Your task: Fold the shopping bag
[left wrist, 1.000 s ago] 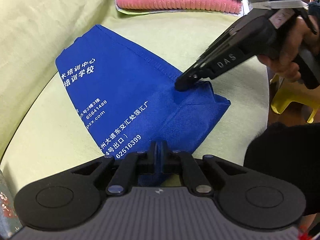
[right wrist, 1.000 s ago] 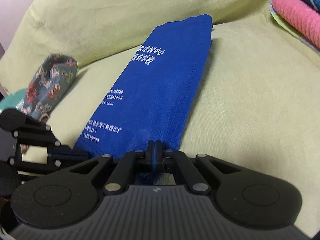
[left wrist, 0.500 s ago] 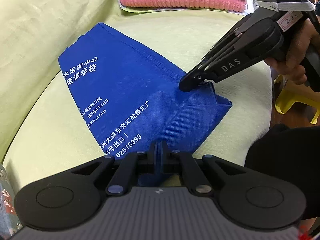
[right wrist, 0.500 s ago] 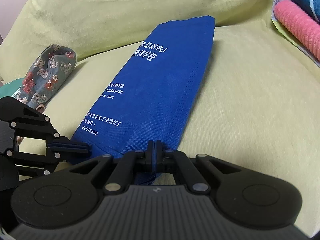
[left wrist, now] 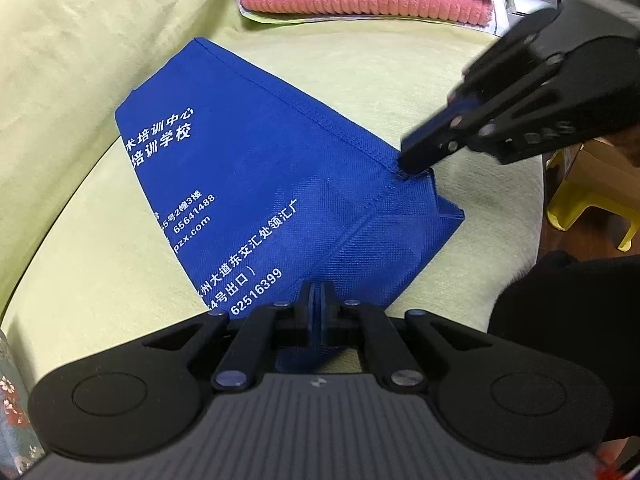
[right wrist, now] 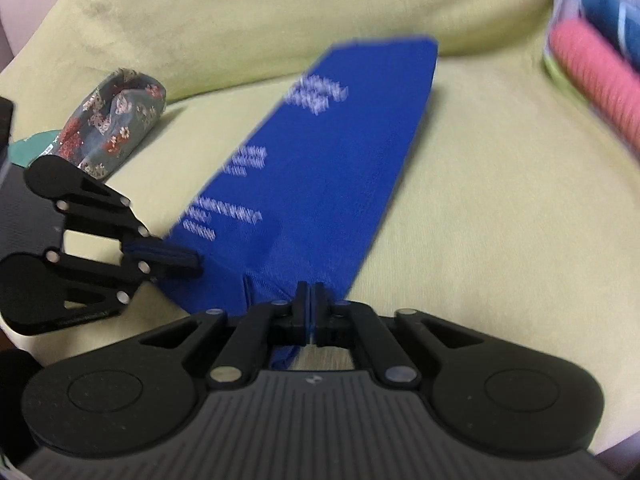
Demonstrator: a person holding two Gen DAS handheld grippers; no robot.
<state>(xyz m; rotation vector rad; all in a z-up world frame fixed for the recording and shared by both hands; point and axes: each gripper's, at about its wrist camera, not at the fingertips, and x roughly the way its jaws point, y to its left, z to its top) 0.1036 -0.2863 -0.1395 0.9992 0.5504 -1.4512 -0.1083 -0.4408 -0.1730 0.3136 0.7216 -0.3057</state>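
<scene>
The blue shopping bag (left wrist: 280,184) lies folded lengthwise on the yellow-green sofa seat (left wrist: 380,72), running from near to far (white print uppermost). The left gripper (left wrist: 318,304) is clamped on its near-left corner. The right gripper (right wrist: 310,300), at the near-right corner, has just been opening its jaws; fabric sits between them, and whether the pads press cannot be told.

Open room: bare green cushion (right wrist: 500,208) right of the blue bag (right wrist: 320,184).
Left side: floral pouch (right wrist: 112,120) near the bag.
Far right: stacked towels (left wrist: 368,0) at cushion's edge.
Behind: backrest (right wrist: 260,12) closes the far side.
</scene>
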